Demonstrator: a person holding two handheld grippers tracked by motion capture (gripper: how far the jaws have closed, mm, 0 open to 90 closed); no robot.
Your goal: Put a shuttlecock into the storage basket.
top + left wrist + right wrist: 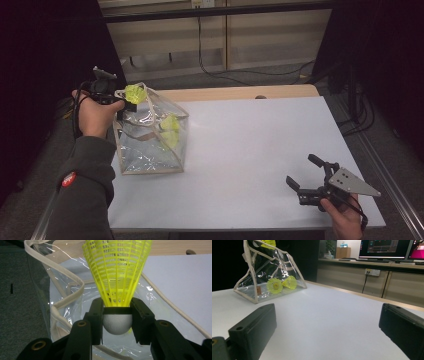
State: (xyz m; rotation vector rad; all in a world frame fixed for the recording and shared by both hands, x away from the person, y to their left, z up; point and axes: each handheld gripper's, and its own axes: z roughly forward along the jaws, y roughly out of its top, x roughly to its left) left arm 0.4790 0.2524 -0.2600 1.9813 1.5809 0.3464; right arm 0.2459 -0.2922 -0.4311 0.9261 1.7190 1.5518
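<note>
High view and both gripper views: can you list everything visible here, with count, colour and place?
Held shuttlecock: one, yellow skirt with white cork, clamped by the cork in the left gripper, above the bag's open top.
Shuttlecocks in the bag: two, yellow, lying on its bottom.
Bag: one, clear plastic with beige trim, standing at the table's left.
Table: one, white top with a wooden far edge.
Monitors: at least two, lit, on a counter behind.
Cables: black, on the floor beyond the table.
Left gripper: black, shut on the shuttlecock, at the bag's mouth.
Right gripper: black, jaws wide apart, at the table's near right.
</note>
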